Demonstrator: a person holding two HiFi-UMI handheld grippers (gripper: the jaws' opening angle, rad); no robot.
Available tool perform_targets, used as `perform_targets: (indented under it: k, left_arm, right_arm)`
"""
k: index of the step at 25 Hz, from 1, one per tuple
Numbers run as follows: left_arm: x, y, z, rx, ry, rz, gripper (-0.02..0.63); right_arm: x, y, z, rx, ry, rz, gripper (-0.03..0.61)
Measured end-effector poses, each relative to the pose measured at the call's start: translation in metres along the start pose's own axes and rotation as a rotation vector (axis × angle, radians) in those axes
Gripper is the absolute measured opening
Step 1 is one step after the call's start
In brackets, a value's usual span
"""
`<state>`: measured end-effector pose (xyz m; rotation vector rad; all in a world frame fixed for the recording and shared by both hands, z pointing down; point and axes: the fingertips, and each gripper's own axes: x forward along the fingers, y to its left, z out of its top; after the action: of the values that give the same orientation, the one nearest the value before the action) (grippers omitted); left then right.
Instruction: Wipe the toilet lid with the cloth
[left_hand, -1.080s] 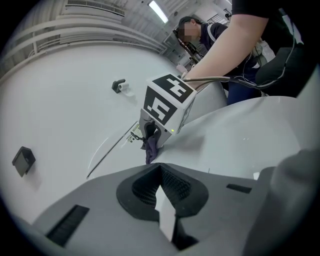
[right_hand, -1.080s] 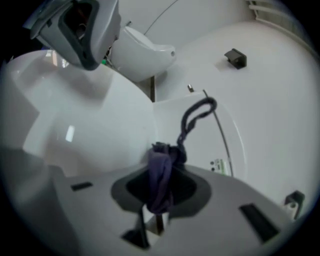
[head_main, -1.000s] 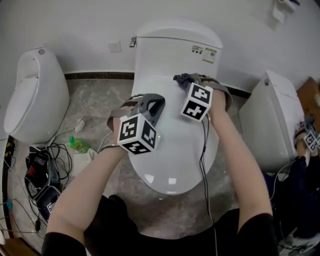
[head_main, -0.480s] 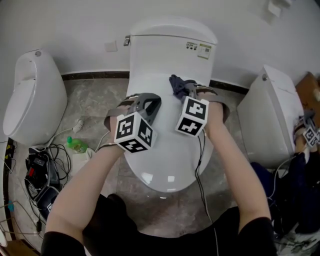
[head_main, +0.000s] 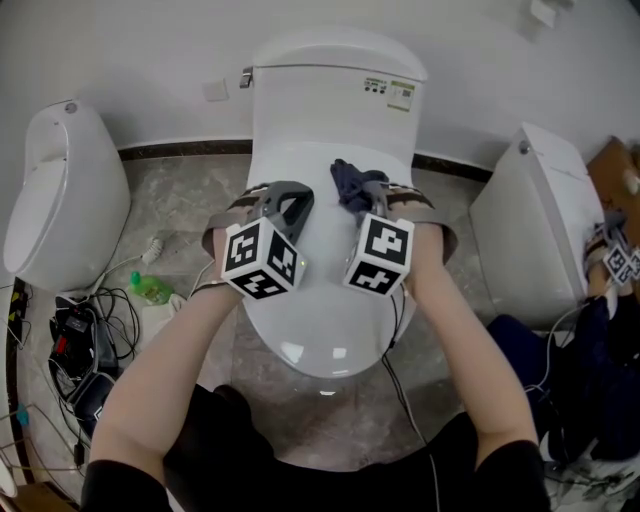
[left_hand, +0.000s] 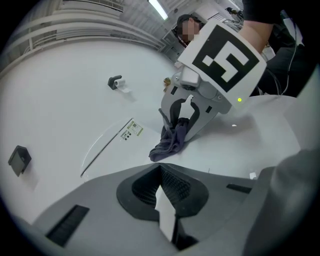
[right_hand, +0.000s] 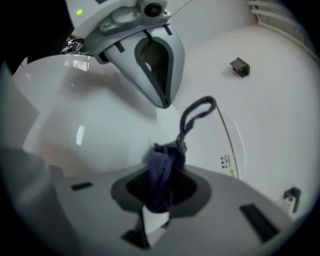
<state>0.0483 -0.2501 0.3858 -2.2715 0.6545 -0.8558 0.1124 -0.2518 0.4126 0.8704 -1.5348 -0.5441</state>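
the dark blue cloth (head_main: 348, 182), bunched and crumpled, is pinched in the right gripper (head_main: 368, 198) jaws, spilling past their tips at 12 o'clock on the toilet lid (head_main: 320, 320). the left gripper (head_main: 287, 208) jaws are pressed together, empty, at its 9 o'clock.

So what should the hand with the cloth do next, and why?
Probably drag the cloth forward across the toilet lid, toward the person. The right gripper has its jaws shut on it, the cloth rests on the lid's back end near the tank, and most of the lid lies nearer the person.
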Motion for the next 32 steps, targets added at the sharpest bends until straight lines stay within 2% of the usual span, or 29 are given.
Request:
perform_targets:
  k: [32]
  left_arm:
    - [0.005, -0.001, -0.012, -0.006, 0.023, -0.017, 0.012]
  right_arm:
    - [-0.091, 0.083, 0.012, 0.012, -0.051, -0.005, 0.083]
